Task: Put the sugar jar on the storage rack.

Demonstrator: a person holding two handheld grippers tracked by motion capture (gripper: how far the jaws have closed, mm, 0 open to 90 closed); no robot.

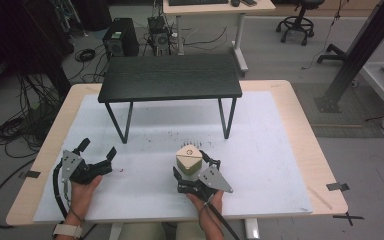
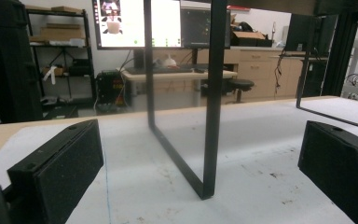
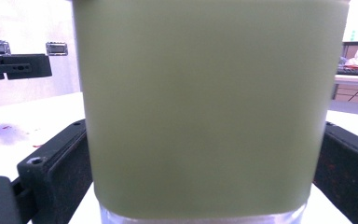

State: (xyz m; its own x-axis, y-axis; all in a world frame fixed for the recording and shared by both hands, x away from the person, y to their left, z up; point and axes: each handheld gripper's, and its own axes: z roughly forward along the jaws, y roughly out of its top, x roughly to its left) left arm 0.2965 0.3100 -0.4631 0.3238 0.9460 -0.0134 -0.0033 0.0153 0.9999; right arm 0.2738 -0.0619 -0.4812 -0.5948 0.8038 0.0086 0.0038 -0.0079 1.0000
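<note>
My right gripper (image 1: 194,175) clamps the green container (image 1: 188,162) | my left gripper (image 1: 97,152) gapes, holding nothing | both on the white mat (image 1: 260,165).

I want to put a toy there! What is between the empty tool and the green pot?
Nothing much: in the high view, just bare white mat with a tiny red speck lies between the open left tool and the green pot.
</note>
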